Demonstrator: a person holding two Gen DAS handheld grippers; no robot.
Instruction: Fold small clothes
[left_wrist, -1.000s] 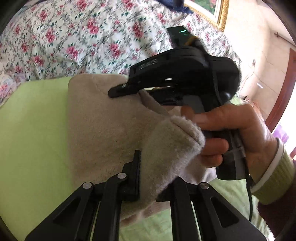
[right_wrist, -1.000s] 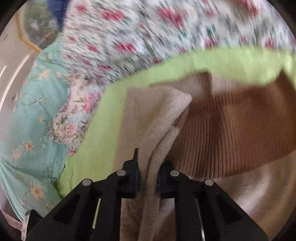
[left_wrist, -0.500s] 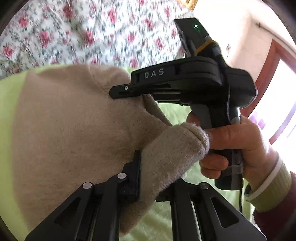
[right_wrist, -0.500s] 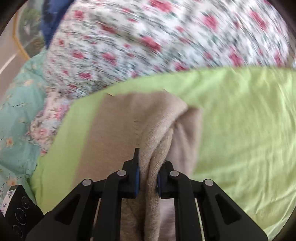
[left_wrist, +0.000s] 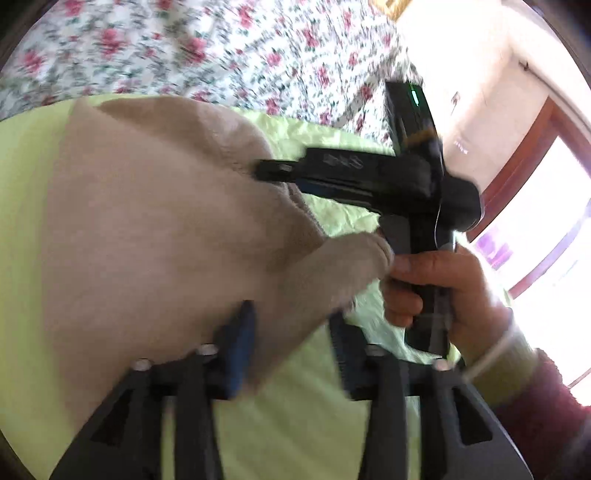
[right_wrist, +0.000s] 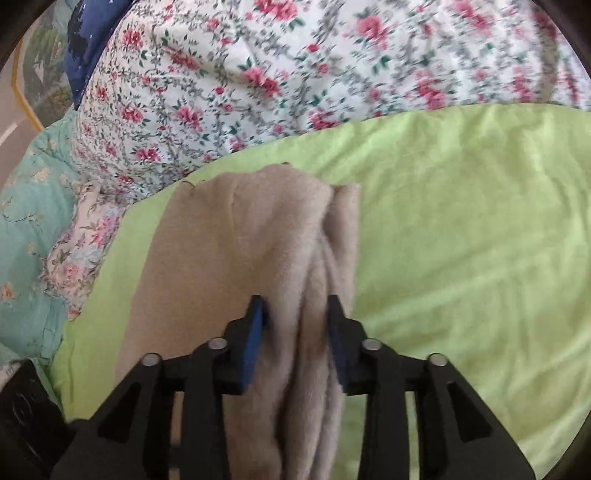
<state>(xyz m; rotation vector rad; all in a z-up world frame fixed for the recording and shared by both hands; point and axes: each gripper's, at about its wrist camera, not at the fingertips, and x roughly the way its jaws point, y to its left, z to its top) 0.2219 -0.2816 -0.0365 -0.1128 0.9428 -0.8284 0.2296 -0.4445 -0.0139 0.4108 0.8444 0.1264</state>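
Note:
A beige fleece garment (left_wrist: 155, 236) lies folded on a lime-green sheet (left_wrist: 295, 435). My left gripper (left_wrist: 291, 332) is open, its jaws apart with a fold of the garment lying loosely between them. My right gripper (right_wrist: 295, 317) is open too, jaws spread either side of the garment's bunched edge (right_wrist: 258, 258). In the left wrist view the right gripper's black body (left_wrist: 369, 177) reaches over the garment's far right edge, held by a hand (left_wrist: 436, 288).
A floral quilt (right_wrist: 295, 74) lies behind the green sheet (right_wrist: 461, 240). A teal flowered cover (right_wrist: 29, 221) is at the left. A window with a red-brown frame (left_wrist: 524, 184) is at the right in the left wrist view.
Both grippers have opened and let go of the garment. The folded garment now rests flat on the green sheet, and the brown ribbed part is no longer seen.

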